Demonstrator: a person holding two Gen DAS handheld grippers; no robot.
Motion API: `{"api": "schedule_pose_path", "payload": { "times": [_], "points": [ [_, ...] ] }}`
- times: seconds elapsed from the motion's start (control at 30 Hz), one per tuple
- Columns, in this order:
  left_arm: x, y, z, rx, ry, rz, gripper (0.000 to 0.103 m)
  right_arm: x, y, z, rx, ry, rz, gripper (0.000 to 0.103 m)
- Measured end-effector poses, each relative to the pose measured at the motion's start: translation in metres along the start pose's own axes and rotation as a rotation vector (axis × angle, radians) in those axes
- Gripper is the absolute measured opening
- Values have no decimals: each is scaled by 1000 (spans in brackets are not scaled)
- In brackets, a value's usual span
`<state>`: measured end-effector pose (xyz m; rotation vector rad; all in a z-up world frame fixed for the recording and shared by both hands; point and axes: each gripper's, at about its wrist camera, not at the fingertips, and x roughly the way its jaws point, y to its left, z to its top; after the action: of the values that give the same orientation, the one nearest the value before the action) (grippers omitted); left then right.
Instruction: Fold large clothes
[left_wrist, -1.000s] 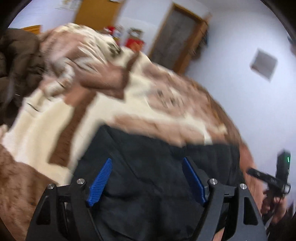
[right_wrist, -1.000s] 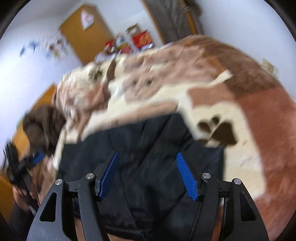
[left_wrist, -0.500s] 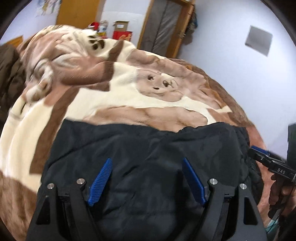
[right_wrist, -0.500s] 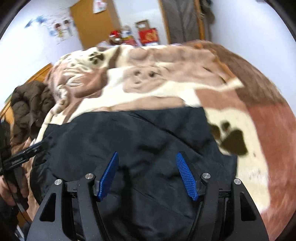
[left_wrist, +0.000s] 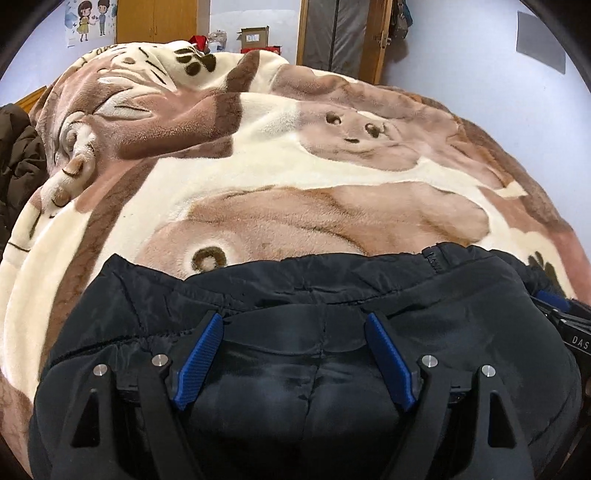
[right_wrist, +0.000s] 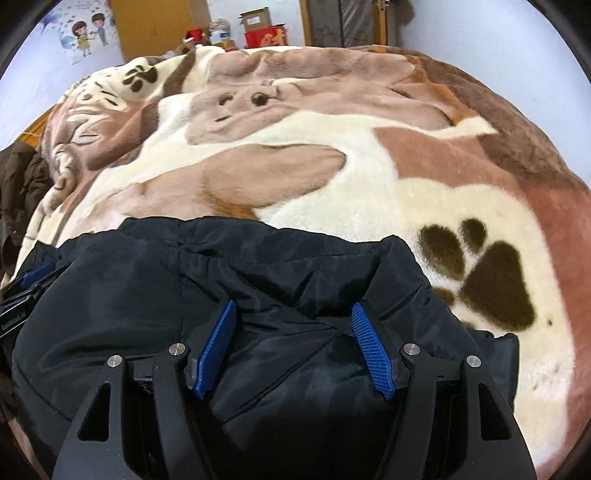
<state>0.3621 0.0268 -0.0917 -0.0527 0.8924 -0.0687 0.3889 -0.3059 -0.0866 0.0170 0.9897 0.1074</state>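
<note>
A home bedroom: a bed under a plush blanket (left_wrist: 280, 177) printed with cartoon animals and paw prints, wooden wardrobe doors (left_wrist: 157, 20), a cartoon couple poster (right_wrist: 86, 31) on the wall, cardboard boxes (right_wrist: 260, 26) behind.

Both views are sharp, evenly lit by soft indoor light with no hard shadows. The black jacket (left_wrist: 332, 295) shows a faint sheen on its folds and loses detail in its darkest parts. Fisheye distortion bulges the blanket (left_wrist: 295, 173) into a dome around the jacket, and black vignetting rims the corners.
</note>
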Motion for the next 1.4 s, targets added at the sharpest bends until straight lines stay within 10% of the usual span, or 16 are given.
{"api": "schedule_pose_path", "payload": {
  "times": [0.27, 1.0, 1.4],
  "points": [
    [-56, 46, 14, -3, -72, 37, 81, -56, -19, 7, 52, -96, 8, 64],
    [10, 88, -9, -131, -12, 87, 87, 12, -37, -6, 71, -38, -101, 65],
    [-108, 61, 9, -122, -179, 30, 86, -102, -1, 1, 44, -177, 12, 65]
  ]
}}
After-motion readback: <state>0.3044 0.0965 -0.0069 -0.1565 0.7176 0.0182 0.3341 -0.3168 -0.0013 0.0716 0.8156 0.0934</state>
